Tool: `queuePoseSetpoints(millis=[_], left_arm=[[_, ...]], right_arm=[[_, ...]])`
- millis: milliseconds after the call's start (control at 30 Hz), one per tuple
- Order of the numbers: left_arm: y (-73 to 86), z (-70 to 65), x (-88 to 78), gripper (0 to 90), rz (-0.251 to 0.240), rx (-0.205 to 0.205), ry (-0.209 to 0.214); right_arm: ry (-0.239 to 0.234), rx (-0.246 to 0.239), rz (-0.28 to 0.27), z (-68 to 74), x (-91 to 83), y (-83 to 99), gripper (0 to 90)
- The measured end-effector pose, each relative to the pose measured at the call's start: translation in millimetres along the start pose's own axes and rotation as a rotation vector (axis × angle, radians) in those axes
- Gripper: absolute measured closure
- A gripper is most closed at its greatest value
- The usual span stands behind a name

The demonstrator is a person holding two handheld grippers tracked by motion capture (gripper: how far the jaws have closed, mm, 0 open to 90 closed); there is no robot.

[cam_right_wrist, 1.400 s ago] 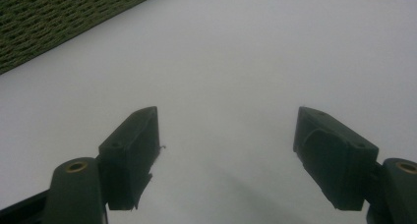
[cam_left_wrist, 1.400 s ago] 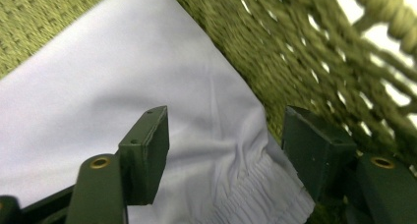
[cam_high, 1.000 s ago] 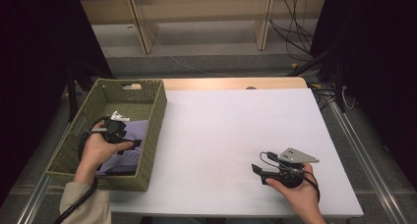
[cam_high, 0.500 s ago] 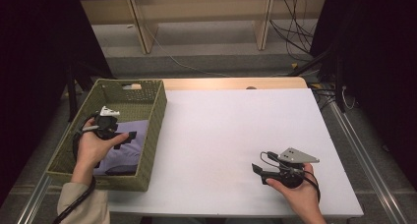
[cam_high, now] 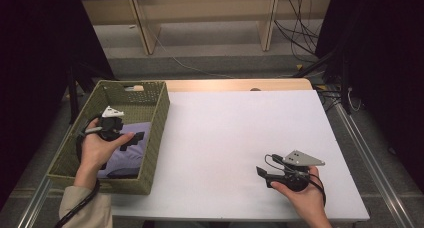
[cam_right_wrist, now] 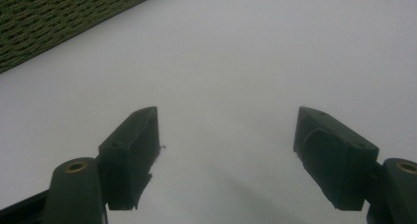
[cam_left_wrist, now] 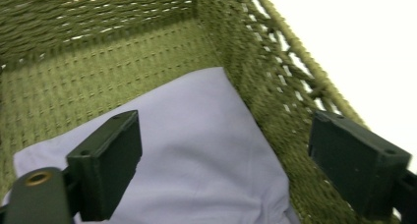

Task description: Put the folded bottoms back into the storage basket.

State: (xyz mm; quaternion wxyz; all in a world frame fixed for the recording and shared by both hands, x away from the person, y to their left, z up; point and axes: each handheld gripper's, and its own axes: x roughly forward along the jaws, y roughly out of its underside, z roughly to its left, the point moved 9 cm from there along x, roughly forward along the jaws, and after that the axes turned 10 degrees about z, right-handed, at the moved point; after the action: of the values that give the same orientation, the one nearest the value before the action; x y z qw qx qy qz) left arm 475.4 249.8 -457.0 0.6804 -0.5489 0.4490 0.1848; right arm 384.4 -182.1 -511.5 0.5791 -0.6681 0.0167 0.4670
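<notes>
A person at a white table (cam_high: 235,138) works two hand-held grippers, and the job looks close to done: a pale lilac cloth (cam_high: 131,147) lies folded on the floor of a green woven basket (cam_high: 159,120) at the left of the table. The left gripper (cam_high: 129,142) hangs inside the basket just above the cloth, its jaws having just been opening and now standing wide with nothing pressed between them. In the left gripper view the cloth (cam_left_wrist: 196,165) spreads flat below and ahead of the two black pads, one pad over the fabric, the other near the basket's inner wall (cam_left_wrist: 255,86), neither visibly pinching it. The fabric looks smooth, with one soft crease near the gripper. The right gripper (cam_high: 261,172) rests low over the bare tabletop, well apart from the basket, jaws also spread and empty; the right gripper view shows blank white surface (cam_right_wrist: 236,86) ahead of them and a strip of the basket's outer side (cam_right_wrist: 59,22) far off to the upper left. As an onlooker reads it, the cloth has been placed and let go, so the main step is finished. What seems left is small: lifting the left gripper clear of the basket without snagging the fabric or the weave, and bringing that hand back over the table.
</notes>
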Motion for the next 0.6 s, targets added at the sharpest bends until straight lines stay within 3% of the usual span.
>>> queuePoseSetpoints(millis=[200,333,600], left_arm=[[-4.4,-8.2,-2.4,8.0,-0.020,0.020,0.015],[-6.7,-13.1,-7.1,10.2,-0.028,0.061,0.004],[-10.0,-14.2,-16.7,7.5,-0.050,0.056,-0.001]], right_arm=[[0.002,-0.002,0.000,-0.5,-0.5,0.0,26.3],[0.002,-0.002,-0.001,-0.8,-0.8,-0.2,26.3],[0.003,-0.005,-0.001,-0.8,-1.1,-0.3,26.2]])
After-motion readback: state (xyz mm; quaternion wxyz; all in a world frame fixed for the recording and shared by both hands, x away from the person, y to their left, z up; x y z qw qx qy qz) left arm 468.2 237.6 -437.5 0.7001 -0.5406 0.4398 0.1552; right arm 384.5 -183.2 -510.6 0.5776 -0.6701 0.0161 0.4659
